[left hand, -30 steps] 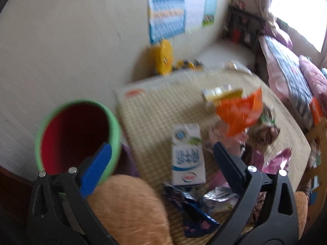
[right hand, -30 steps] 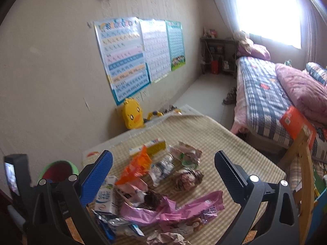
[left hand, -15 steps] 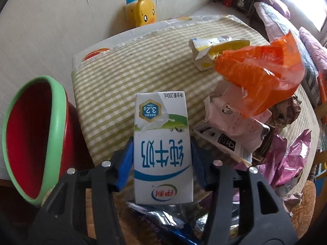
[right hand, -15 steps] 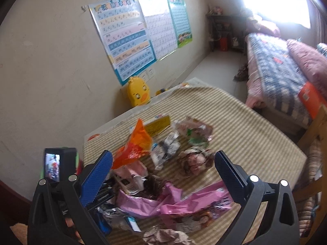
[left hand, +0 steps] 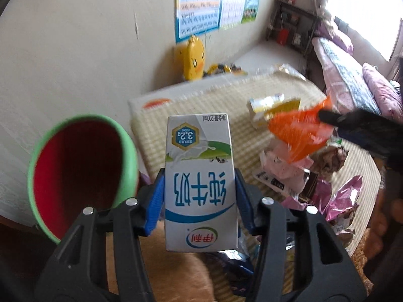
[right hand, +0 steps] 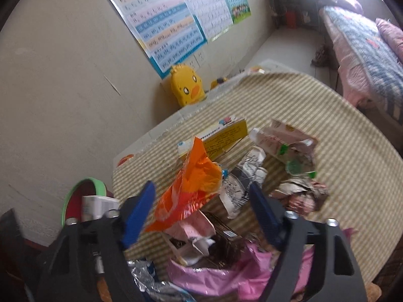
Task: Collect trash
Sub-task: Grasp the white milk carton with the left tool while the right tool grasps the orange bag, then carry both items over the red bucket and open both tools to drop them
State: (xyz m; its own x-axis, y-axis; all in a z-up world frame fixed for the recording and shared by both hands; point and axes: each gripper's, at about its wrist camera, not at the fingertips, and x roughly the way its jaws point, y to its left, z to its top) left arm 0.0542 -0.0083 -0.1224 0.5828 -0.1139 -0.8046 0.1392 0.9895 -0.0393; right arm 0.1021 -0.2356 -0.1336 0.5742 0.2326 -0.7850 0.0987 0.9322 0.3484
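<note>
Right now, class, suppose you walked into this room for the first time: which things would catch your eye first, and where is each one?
The white and blue milk carton stands out first, clamped upside down in the left gripper, with the green-rimmed red bin just to its left. Next comes the bright orange wrapper, sticking up from the litter on the striped tablecloth between the right gripper's closing jaws.

My right gripper [right hand: 201, 206] is closing around the orange wrapper [right hand: 194, 191] (pads not yet pressing it), above the trash heap on the striped tablecloth [right hand: 352, 176]; green bin [right hand: 85, 186] at left.
</note>
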